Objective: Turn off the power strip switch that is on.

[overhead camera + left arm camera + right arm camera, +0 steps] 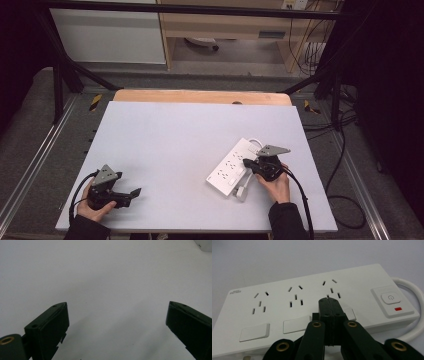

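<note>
Up high first: a white power strip [233, 166] lying slantwise right of the middle of the grey table [165, 145], its white cable [243, 189] curled at its lower end. Right gripper [247, 162] touching the strip's near edge, held by a hand coming in from the lower right. Left gripper [136, 191] low in the lower left of the frame, well apart from the strip, resting by the table's front edge.

Next, the left gripper view: two black jaws wide apart, nothing between them, bare table ahead, a white corner of the strip [205, 244] peeking in at the upper right.

Last, the right gripper view: jaws pressed tight together, holding nothing, tip [329, 302] set over the third small switch [350, 314] in the lower row. Big power button [390, 298] with a red mark at the right, two more switches at the lower left.

Looks like the pressing step: poking a switch with the closed tip. Next move likely calls for a short push straight down, gentle, so the strip does not slide.
</note>
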